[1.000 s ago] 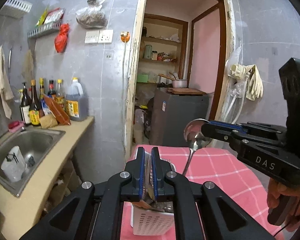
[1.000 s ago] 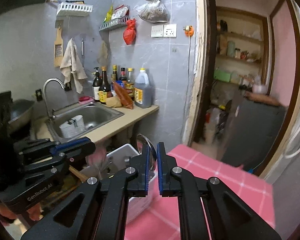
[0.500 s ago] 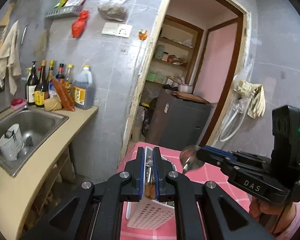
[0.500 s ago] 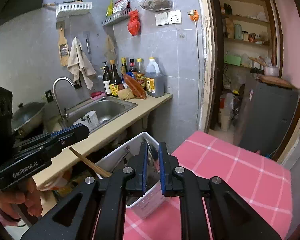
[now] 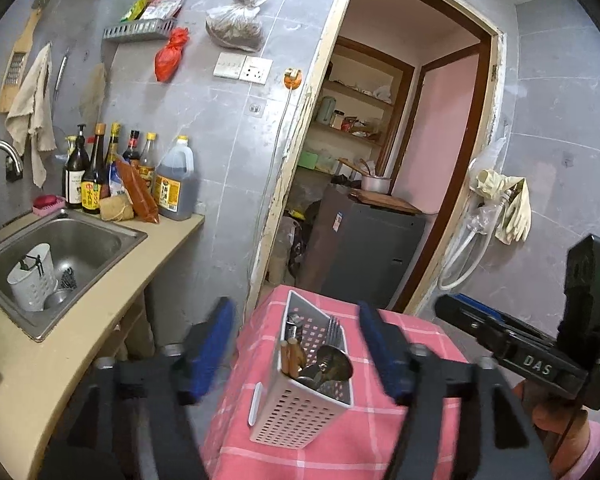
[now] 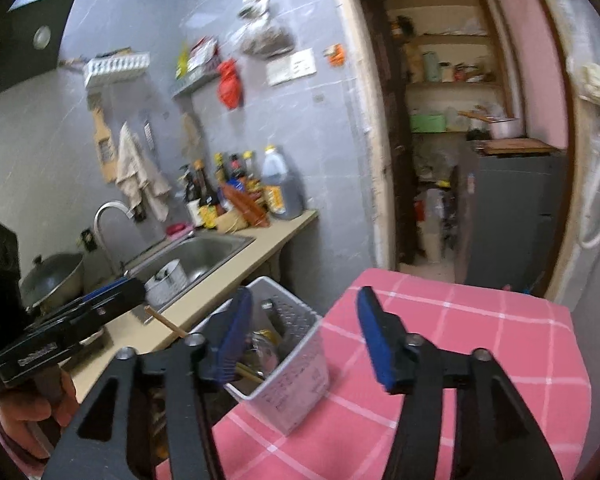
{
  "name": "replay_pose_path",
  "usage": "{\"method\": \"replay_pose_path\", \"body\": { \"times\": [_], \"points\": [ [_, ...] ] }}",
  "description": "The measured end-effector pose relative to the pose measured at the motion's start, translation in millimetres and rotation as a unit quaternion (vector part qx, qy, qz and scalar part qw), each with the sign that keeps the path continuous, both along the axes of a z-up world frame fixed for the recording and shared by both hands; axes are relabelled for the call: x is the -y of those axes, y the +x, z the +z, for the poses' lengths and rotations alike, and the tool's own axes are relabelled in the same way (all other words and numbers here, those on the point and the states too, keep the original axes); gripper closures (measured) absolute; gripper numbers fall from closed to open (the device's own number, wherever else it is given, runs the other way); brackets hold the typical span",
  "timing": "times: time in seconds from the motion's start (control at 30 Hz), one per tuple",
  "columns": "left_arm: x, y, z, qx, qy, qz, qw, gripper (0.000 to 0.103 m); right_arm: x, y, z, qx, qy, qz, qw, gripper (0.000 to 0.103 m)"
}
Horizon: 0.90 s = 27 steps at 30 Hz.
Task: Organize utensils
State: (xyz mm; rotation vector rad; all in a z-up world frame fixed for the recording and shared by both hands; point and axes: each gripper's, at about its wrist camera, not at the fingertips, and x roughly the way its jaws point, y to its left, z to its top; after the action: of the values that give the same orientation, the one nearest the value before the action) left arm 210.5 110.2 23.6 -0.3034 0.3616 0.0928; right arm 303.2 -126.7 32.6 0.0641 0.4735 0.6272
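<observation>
A white perforated utensil holder [image 5: 300, 396] stands on the pink checked tablecloth [image 5: 416, 428], near its left edge. It holds a metal spoon [image 5: 334, 364], a fork [image 5: 334, 330] and wooden-handled utensils [image 5: 292, 356]. My left gripper [image 5: 296, 344] is open and empty, just above the holder. My right gripper [image 6: 304, 332] is open and empty, above the holder [image 6: 288, 384] and the cloth; it also shows in the left wrist view [image 5: 512, 348]. The left gripper shows at the left of the right wrist view [image 6: 72, 324].
A counter [image 5: 88, 320] with a steel sink [image 5: 60, 256] lies left of the table; a white cup [image 5: 32, 280] sits in the sink. Sauce bottles [image 5: 112, 176] stand at the wall. A doorway with a grey cabinet [image 5: 360, 256] lies behind the table.
Both grippers have opened. The spoon from my right gripper and the utensil from my left gripper now rest in the holder. Both grippers have drawn back a little.
</observation>
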Motion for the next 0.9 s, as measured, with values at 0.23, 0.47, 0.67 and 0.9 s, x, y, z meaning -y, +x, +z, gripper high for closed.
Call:
{"method": "replay_pose_path", "body": {
  "times": [0.23, 0.47, 0.67, 0.9],
  "points": [
    [19.5, -20.5, 6.0, 0.017, 0.025, 0.014, 0.9994, 0.000, 51.6, -22.2, 0.8, 0.011, 0.016, -0.079, 0.997, 0.010],
    [42.0, -49.8, 6.7, 0.020, 0.048, -0.017, 0.9985, 0.000, 90.5, -68.7, 5.3, 0.033, 0.003, -0.144, 0.989, 0.001],
    [48.5, -78.5, 6.1, 0.009, 0.051, -0.053, 0.9972, 0.000, 103.1, -126.9, 5.2, 0.030, -0.016, -0.183, 0.983, 0.001],
    [48.9, -119.1, -6.8, -0.005, 0.064, -0.088, 0.9940, 0.000, 113.4, -196.9, -10.2, 0.019, -0.014, -0.222, 0.975, 0.001]
  ]
}}
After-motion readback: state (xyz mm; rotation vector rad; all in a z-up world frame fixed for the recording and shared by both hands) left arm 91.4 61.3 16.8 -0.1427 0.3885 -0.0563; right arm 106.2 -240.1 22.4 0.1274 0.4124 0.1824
